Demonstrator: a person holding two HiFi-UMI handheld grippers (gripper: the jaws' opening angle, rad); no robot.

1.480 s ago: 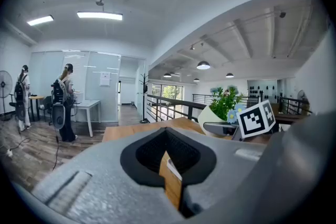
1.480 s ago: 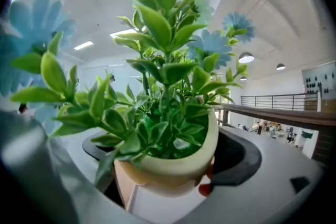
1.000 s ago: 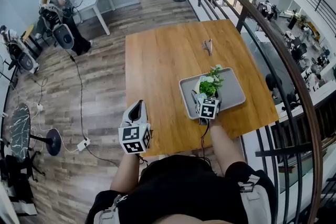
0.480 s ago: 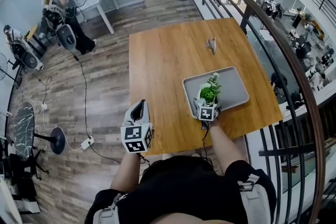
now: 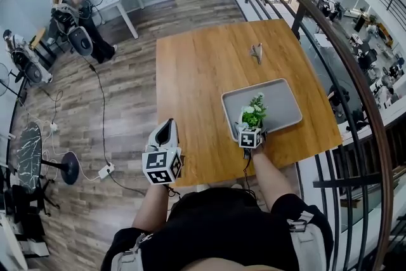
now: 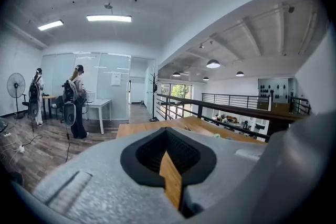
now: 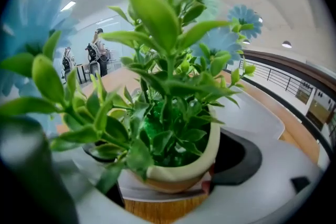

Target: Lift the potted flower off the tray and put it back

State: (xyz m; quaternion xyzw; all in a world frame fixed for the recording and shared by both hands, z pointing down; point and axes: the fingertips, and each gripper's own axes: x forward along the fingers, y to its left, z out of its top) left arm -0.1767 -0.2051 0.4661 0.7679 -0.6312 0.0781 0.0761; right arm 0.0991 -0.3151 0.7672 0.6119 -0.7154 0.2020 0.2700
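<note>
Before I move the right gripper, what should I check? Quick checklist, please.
1. Right gripper shut on the potted flower: ok.
2. Pot base inside the tray rim: cannot tell; it is at the near left corner.
3. Pot lifted clear of the tray: cannot tell.
4. Rest of tray bare: ok.
5. Left gripper out of the way: ok, shut, empty, at the wooden table's near left edge.

One potted flower (image 5: 255,112), one tray (image 5: 283,105), one wooden table (image 5: 190,85), and two hand-held grippers (image 5: 166,131) (image 5: 248,124).
</note>
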